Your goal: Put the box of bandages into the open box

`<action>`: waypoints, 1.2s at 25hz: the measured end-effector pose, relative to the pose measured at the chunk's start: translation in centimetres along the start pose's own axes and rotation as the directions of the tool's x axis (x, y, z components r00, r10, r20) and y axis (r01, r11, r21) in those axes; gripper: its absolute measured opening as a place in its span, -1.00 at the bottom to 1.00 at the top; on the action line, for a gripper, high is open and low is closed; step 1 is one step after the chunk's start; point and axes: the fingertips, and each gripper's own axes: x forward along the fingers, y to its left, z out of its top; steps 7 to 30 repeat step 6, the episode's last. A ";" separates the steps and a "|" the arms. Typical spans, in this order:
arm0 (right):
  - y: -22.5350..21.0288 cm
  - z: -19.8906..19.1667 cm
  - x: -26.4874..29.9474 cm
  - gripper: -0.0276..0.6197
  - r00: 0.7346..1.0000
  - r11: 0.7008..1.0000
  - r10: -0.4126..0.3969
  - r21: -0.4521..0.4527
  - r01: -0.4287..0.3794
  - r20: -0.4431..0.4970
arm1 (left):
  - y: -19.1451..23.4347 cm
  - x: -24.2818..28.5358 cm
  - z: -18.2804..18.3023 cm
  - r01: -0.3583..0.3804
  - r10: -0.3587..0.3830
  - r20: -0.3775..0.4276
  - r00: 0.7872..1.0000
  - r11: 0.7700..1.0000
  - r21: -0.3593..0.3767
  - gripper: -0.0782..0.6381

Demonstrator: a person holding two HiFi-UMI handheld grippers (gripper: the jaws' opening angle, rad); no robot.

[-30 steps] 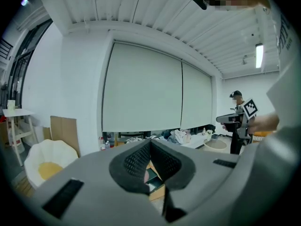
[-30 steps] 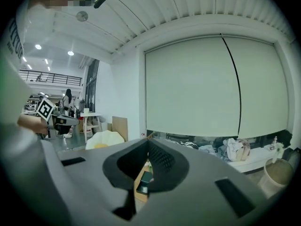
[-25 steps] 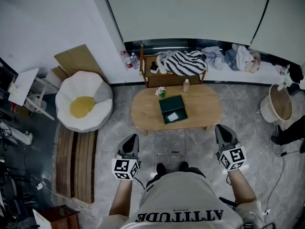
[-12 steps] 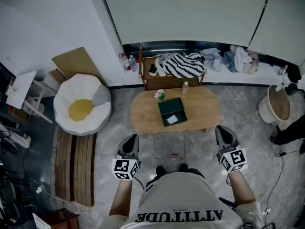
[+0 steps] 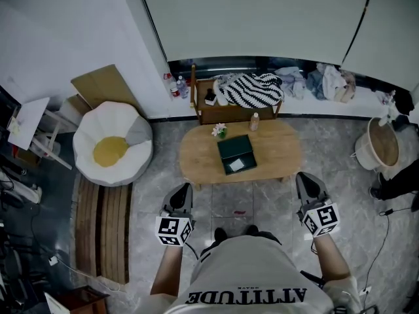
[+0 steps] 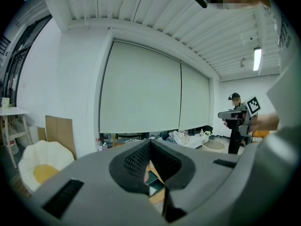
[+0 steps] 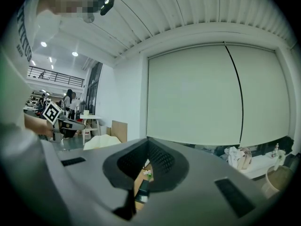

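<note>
On the oval wooden table (image 5: pixel 275 150) stands a dark green open box (image 5: pixel 236 150), and a small white box (image 5: pixel 237 165) lies inside it near the front. Whether that is the bandage box I cannot tell. My left gripper (image 5: pixel 181 195) and right gripper (image 5: pixel 308 183) hang over the floor in front of the table, well short of it, one on each side of the person's body. Both are shut with nothing between the jaws. In the left gripper view the tips (image 6: pixel 150 142) meet, and the green box (image 6: pixel 154 185) shows below them. The right gripper's tips (image 7: pixel 148 140) also meet.
A small flower pot (image 5: pixel 220 129) and a bottle (image 5: pixel 255 119) stand at the table's far edge. Behind is a wooden crate holding a striped cloth (image 5: pixel 249 87). A white beanbag (image 5: pixel 112 142) and slatted bench (image 5: pixel 105 221) are at the left, a round basket (image 5: pixel 382 142) at the right.
The head view shifted slightly a second ago, so the table sits a little higher in the picture. Both grippers have stayed shut and almost still.
</note>
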 end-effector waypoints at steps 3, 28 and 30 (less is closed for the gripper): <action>0.0 0.0 0.0 -0.85 1.000 1.000 -0.003 0.003 0.003 0.002 | 0.1 0.1 0.0 0.000 0.000 0.000 1.000 1.000 0.003 -0.73; 0.1 0.1 0.2 -0.85 1.000 1.000 -0.003 0.001 0.003 0.002 | 0.5 0.2 0.1 0.000 0.000 0.000 1.000 1.000 0.001 -0.73; 0.1 0.1 0.2 -0.85 1.000 1.000 -0.003 0.001 0.003 0.002 | 0.5 0.2 0.1 0.000 0.000 0.000 1.000 1.000 0.001 -0.73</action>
